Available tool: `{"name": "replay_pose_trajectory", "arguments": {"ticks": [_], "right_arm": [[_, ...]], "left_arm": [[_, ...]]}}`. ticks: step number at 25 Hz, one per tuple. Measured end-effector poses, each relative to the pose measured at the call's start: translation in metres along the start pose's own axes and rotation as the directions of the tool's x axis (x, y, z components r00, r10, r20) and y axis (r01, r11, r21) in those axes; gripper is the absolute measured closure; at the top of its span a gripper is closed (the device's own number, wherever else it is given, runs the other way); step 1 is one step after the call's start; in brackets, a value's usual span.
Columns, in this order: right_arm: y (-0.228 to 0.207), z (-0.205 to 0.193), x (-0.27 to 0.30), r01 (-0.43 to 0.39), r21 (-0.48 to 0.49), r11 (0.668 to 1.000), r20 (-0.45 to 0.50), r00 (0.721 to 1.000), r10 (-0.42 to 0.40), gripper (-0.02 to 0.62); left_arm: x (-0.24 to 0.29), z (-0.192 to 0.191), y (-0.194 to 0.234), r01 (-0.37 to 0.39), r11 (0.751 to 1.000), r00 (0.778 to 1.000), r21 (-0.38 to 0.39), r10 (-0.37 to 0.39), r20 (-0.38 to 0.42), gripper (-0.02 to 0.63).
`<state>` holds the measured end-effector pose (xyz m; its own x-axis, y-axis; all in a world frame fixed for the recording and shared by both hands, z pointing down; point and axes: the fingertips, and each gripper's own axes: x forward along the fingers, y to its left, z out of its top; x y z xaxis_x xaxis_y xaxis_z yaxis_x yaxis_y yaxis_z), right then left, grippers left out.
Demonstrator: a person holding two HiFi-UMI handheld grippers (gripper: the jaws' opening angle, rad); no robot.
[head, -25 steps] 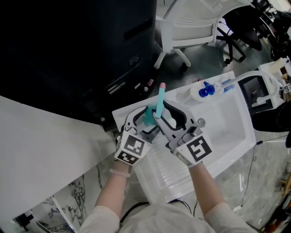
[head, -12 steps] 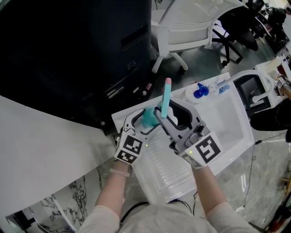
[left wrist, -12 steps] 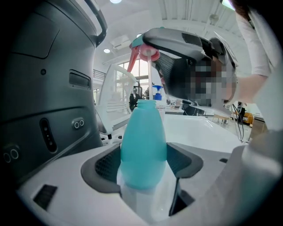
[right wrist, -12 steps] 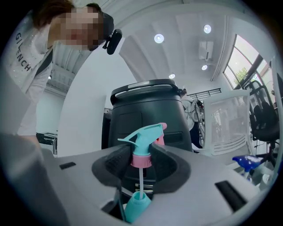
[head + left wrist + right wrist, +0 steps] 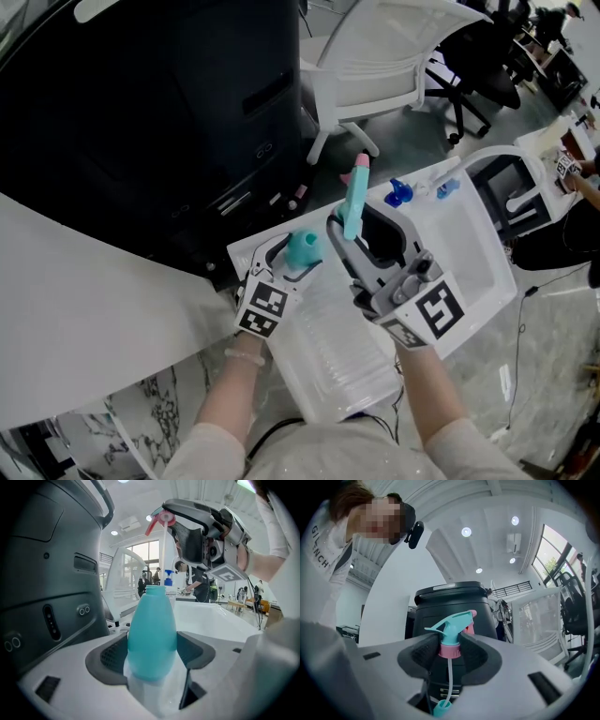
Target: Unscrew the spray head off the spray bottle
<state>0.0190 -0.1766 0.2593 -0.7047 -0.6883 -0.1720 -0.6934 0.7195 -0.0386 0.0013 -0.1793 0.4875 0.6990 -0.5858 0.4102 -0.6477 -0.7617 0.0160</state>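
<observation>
Spray bottle is sitting upright in the left gripper, whose jaws are clenching its teal shoulder from 2 sides and standing wide because the body is fat. Spray head is already off the thread and is hanging above the bottle, up and slightly right of its neck. The right gripper is grasping it by the pink collar just under the trigger. A thin dip tube is running straight down from the collar to the bottle's open neck; cannot tell if the tip is inside or just over the rim. Judging by looks, the bottle is light thin plastic, smooth, probably denting if squeezed hard, so the shoulder is the sensible hold. The head is looking small and stiff, and the collar is the only firm place to pinch. The tube is looking bendy and likely dripping, so it is needing a straight lift clear of the neck. Bottle contents: the top is opaque teal and the lower part paler, so the fill level is not showing. A white tray is lying under and around the bottle, with 1 more sprayer with a blue head lying beyond and right of the bottle. A clear ribbed tub is sitting just nearer than the bottle, contents not readable.
</observation>
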Motion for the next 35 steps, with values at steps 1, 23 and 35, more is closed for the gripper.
{"name": "replay_pose_trajectory", "arguments": {"ticks": [1, 23, 35], "right_arm": [[0.000, 0.004, -0.001, 0.004, -0.006, 1.000, 0.006, 1.000, -0.004, 0.451], [0.000, 0.003, -0.066, 0.067, -0.043, 0.997, -0.061, 0.996, -0.070, 0.453], [0.004, -0.003, -0.099, 0.067, -0.032, 0.997, -0.101, 0.992, -0.070, 0.453]], "left_arm": [[0.000, 0.000, 0.000, 0.001, 1.000, 1.000, -0.003, -0.001, -0.001, 0.279], [-0.015, -0.007, -0.003, -0.057, 0.998, 0.998, 0.036, 0.058, -0.022, 0.236], [-0.062, -0.003, -0.013, -0.171, 0.985, 0.985, -0.007, 0.171, 0.007, 0.239]]}}
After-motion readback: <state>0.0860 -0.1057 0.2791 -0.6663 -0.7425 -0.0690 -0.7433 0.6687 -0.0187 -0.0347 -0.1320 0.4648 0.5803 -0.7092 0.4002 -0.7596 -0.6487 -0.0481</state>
